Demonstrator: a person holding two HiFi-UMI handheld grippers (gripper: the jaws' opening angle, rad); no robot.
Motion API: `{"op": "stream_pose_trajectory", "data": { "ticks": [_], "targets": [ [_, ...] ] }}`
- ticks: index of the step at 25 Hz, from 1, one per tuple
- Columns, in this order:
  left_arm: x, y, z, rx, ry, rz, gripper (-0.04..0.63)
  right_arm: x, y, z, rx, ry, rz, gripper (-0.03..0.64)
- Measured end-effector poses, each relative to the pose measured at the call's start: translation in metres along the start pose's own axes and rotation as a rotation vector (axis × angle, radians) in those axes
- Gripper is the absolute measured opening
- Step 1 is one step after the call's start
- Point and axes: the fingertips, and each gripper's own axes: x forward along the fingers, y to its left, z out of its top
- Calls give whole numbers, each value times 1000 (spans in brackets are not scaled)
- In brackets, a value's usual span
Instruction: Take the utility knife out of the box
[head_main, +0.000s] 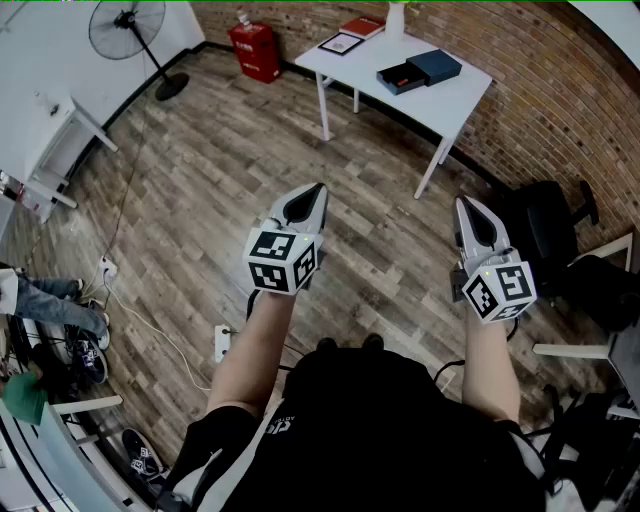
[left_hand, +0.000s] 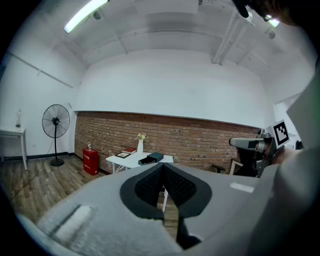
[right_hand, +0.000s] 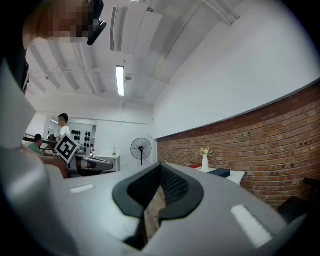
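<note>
An open dark box (head_main: 403, 78) lies on the white table (head_main: 450, 100) across the room, its blue lid (head_main: 436, 66) beside the tray. Something thin and reddish lies in the tray, too small to make out. The box (left_hand: 151, 159) also shows in the left gripper view, and the box (right_hand: 219, 172) in the right gripper view. My left gripper (head_main: 316, 190) and right gripper (head_main: 464, 202) are held out at waist height over the wooden floor, far short of the table. Both are shut with nothing between their jaws.
On the table stand a white vase (left_hand: 140, 145), a picture frame (head_main: 341, 43) and a red book (head_main: 362, 27). A red box (head_main: 255, 50) and a floor fan (head_main: 130, 28) stand left of it. A black chair (head_main: 548, 230) is at the right. People are at the room's left side (head_main: 40, 300).
</note>
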Motion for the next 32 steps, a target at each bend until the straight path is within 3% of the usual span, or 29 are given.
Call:
{"op": "stream_pose_trajectory", "data": {
  "ticks": [19, 25, 32],
  "targets": [
    [45, -68, -3, 38, 23, -10, 6, -40, -61, -11, 16, -8, 23, 2],
    [81, -47, -9, 16, 52, -19, 6, -5, -84, -17, 9, 8, 7, 2],
    [156, 5, 1, 1, 49, -66, 6, 80, -113, -36, 20, 66, -8, 2]
  ]
}}
